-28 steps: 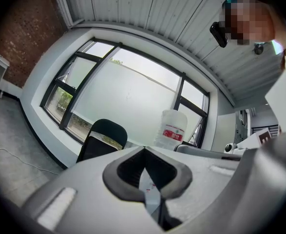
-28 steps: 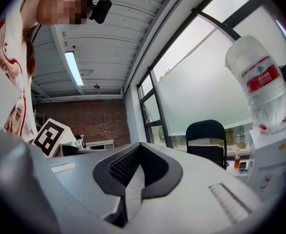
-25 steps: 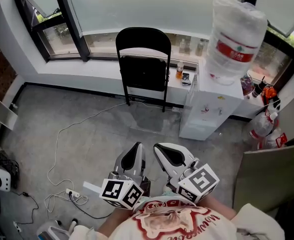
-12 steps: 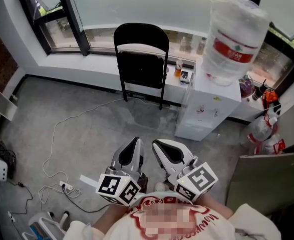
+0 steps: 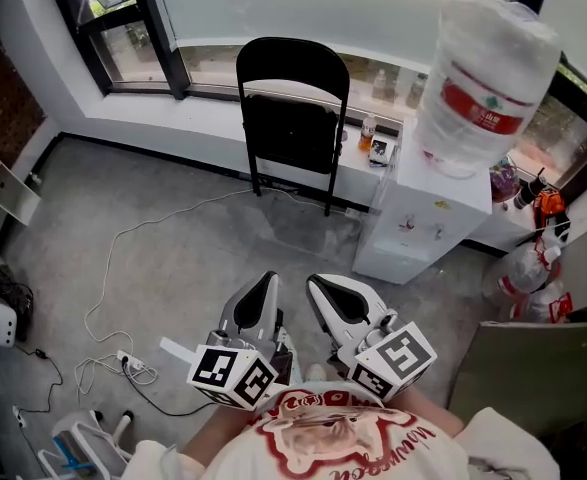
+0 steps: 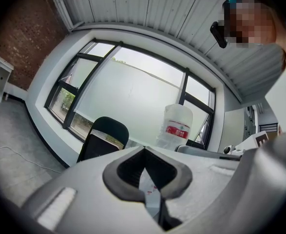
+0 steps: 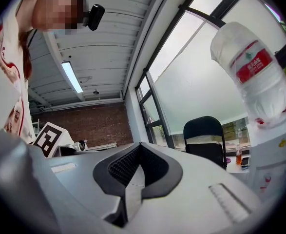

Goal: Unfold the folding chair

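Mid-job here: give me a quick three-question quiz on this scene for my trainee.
1. True or false: the folding chair stands unfolded, seat down.
2. What stands right of the chair in the head view? A) water dispenser B) bookshelf C) ladder
3. Fill in: the left gripper and right gripper are both ____, holding nothing.
Key: 1 false (folded flat); 2 A; 3 shut.
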Action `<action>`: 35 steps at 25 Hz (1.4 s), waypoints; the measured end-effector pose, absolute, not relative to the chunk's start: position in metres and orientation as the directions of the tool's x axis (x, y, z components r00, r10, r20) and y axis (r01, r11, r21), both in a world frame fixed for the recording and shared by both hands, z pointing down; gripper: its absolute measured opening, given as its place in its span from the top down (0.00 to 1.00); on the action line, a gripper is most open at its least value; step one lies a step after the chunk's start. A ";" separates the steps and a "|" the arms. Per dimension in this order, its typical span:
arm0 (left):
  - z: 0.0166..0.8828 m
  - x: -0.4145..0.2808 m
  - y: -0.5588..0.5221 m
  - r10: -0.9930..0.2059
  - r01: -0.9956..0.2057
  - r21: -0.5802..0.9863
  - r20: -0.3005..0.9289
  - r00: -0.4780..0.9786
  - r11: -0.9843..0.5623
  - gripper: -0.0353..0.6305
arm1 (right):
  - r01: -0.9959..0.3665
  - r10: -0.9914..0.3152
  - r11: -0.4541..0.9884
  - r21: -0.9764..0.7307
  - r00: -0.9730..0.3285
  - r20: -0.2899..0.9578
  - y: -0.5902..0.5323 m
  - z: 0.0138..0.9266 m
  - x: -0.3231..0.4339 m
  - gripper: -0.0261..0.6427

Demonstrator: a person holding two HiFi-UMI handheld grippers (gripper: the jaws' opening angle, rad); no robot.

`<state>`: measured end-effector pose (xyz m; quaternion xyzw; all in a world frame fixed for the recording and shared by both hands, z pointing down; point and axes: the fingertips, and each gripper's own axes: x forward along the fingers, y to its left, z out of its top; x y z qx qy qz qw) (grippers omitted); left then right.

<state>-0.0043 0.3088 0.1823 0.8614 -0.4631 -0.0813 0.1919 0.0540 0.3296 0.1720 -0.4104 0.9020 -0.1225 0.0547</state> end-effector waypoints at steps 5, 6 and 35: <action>0.187 -0.001 0.275 -0.813 -0.749 0.407 0.025 0.581 -0.523 0.94 | -0.747 -0.769 0.613 -0.258 -0.638 0.021 0.299 0.179 0.056 0.93; 0.189 0.000 0.266 -0.810 -0.743 0.414 0.023 0.586 -0.526 0.94 | -0.752 -0.773 0.608 -0.256 -0.634 0.025 0.291 0.180 0.056 0.93; 0.197 -0.048 0.015 -0.703 -0.644 0.449 0.046 0.709 -0.620 0.94 | -0.870 -0.887 0.438 -0.228 -0.460 0.050 0.047 0.180 0.008 0.93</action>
